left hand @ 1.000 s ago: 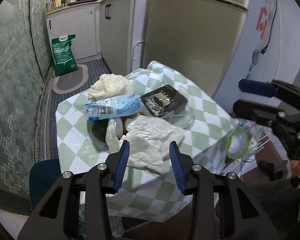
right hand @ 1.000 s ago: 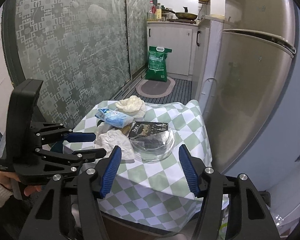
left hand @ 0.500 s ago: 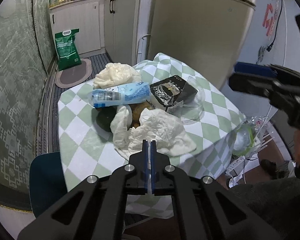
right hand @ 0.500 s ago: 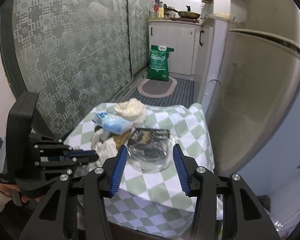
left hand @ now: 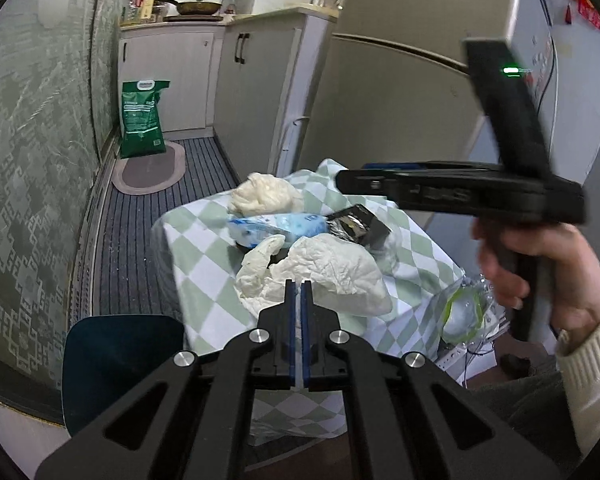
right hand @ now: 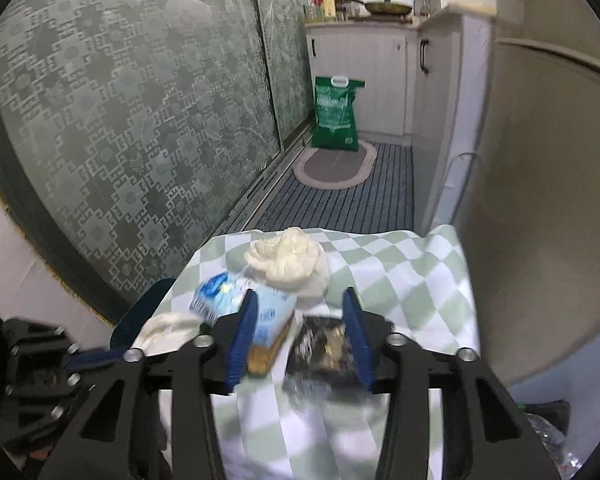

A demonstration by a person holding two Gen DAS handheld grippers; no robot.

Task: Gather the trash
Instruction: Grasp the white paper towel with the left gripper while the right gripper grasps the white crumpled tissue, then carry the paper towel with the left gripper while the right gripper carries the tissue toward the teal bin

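A small table with a green-checked cloth (left hand: 204,264) holds a pile of trash. There is a crumpled white paper (left hand: 324,272), a blue-white wrapper (left hand: 276,226), a black foil packet (left hand: 356,222) and a cream plastic wad (left hand: 264,196). My left gripper (left hand: 298,292) is shut with nothing in it, just before the crumpled paper. My right gripper (right hand: 302,328) is open over the table, its fingers either side of the black packet (right hand: 324,344), with the blue-white wrapper (right hand: 240,300) by its left finger. The cream wad (right hand: 288,260) lies beyond.
A fridge (left hand: 400,92) stands right behind the table. A dark blue stool (left hand: 116,356) sits at the table's left. A clear bag with a green rim (left hand: 462,312) hangs at the right. A green sack (left hand: 142,118) and a mat lie on the floor by white cabinets.
My left gripper went from open to shut a second ago and stays shut. My right gripper has moved forward and down over the trash, its fingers now flanking the black packet.
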